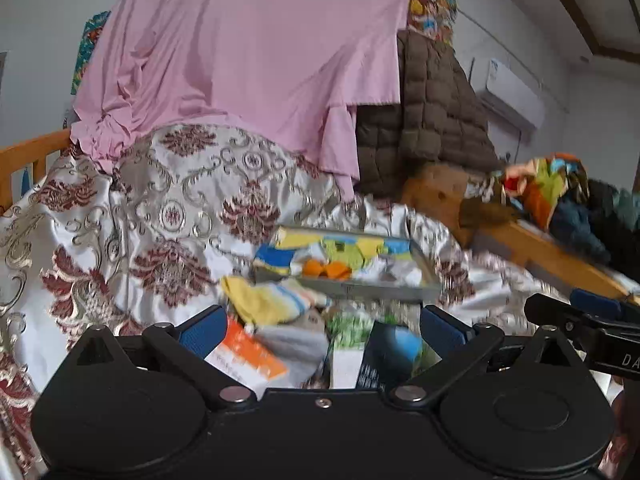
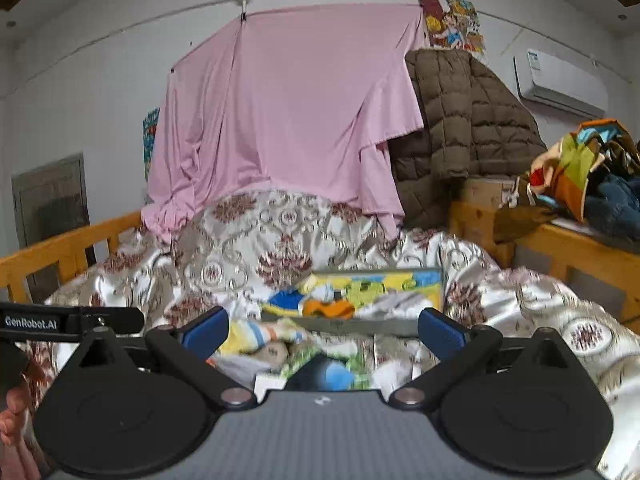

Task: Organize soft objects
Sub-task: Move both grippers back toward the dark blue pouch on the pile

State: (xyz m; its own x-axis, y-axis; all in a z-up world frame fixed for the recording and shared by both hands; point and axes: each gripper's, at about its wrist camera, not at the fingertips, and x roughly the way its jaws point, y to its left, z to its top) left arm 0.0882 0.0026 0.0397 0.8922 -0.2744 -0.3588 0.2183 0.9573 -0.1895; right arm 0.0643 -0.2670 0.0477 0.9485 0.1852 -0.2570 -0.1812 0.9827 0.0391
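1. Tongs state: the left tongs (image 1: 320, 320) stand wide open and hold nothing. The right tongs (image 2: 322, 326) stand equally wide open and hold nothing. Both hover above the bed, side by side.

2. Location of task items: a loose pile lies on the patterned satin bedspread (image 1: 132, 216) directly ahead of both tongs. It contains a yellow striped sock (image 1: 268, 300), a grey sock (image 1: 296, 348), an orange-and-white carton (image 1: 248, 356) and a dark box (image 1: 384, 360). Just beyond the pile sits a shallow grey tray (image 1: 352, 288) lined with a cartoon-print cloth (image 1: 340, 252).

3. Handling judgement: the socks are likely light, limp and compressible, so they will sag when lifted. Pinch each 1 at a bunched fold near its middle, not at a thin edge. The cartons are stiff and are probably not soft items.

4. Caution: the bedspread looks slippery and wrinkled; a deep pinch may catch it together with the sock.
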